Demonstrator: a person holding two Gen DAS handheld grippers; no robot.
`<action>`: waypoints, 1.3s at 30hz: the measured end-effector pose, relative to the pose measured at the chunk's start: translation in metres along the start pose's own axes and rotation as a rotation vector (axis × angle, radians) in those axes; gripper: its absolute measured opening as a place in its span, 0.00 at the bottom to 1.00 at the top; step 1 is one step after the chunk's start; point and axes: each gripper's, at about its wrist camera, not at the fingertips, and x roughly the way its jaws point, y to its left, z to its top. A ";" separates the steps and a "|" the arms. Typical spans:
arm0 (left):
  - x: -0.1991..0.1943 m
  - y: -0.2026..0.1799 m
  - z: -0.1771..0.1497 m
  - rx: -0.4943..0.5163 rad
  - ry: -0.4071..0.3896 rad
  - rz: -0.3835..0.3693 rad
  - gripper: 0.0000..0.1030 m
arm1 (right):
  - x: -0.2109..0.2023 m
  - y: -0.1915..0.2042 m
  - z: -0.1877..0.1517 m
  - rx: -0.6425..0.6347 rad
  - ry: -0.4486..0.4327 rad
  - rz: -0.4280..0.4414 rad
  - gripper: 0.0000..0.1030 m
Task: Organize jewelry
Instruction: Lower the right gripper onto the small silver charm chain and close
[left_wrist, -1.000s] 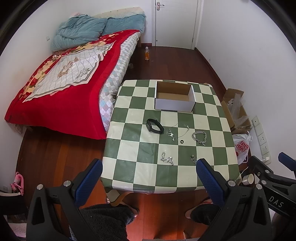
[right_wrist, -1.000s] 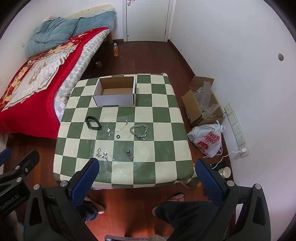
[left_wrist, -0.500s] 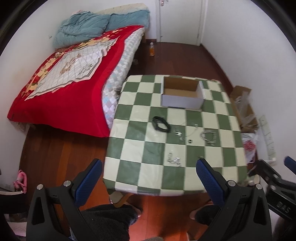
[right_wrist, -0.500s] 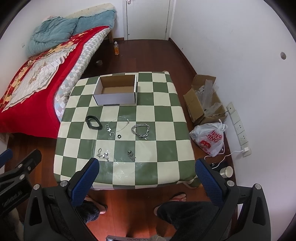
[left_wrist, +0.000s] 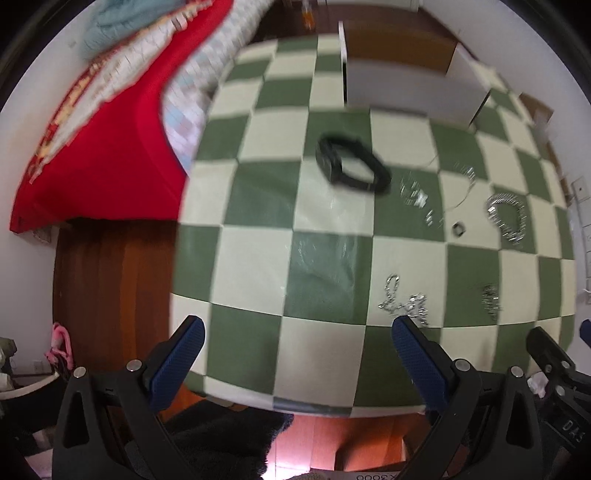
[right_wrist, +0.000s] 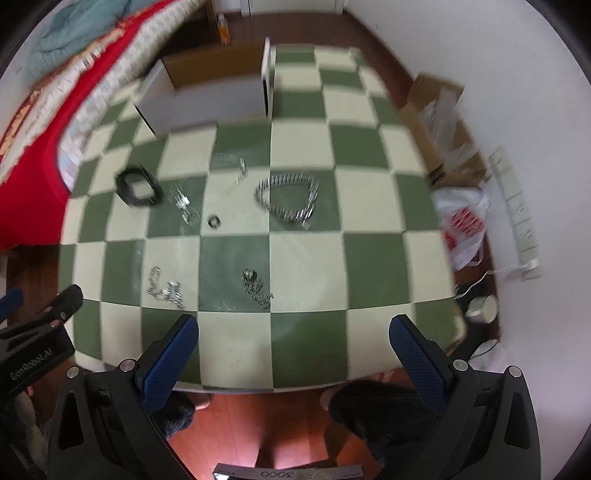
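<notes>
Jewelry lies loose on a green-and-cream checkered table (left_wrist: 258, 266) (right_wrist: 306, 332). A black band (left_wrist: 351, 166) (right_wrist: 138, 186) lies at the left. A silver chain bracelet (right_wrist: 288, 199) (left_wrist: 506, 218), a small dark ring (right_wrist: 214, 221) (left_wrist: 458, 229), a thin necklace (right_wrist: 225, 162) and silver clusters (right_wrist: 164, 286) (right_wrist: 255, 286) (left_wrist: 402, 301) lie around the middle. An open cardboard box (left_wrist: 406, 70) (right_wrist: 210, 88) stands at the far side. My left gripper (left_wrist: 295, 338) and right gripper (right_wrist: 293, 332) are both open and empty over the near edge.
A bed with a red cover (left_wrist: 103, 122) stands left of the table. A cardboard box (right_wrist: 443, 125) and a white plastic bag (right_wrist: 461, 221) lie on the wooden floor at the right, by the wall. A cup (right_wrist: 480, 310) stands near the table corner.
Both grippers have moved forward and down towards the table, so the jewelry looks much larger. The views are motion-blurred. Both stay open.
</notes>
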 end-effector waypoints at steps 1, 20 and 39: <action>0.010 -0.001 0.001 -0.003 0.017 0.000 1.00 | 0.014 0.000 0.001 0.001 0.022 0.006 0.99; 0.047 -0.004 0.000 -0.021 0.081 -0.025 1.00 | 0.101 0.034 -0.001 -0.110 0.079 0.019 0.07; 0.055 -0.075 -0.008 0.077 0.133 -0.116 1.00 | 0.099 -0.086 0.001 0.122 0.146 0.078 0.13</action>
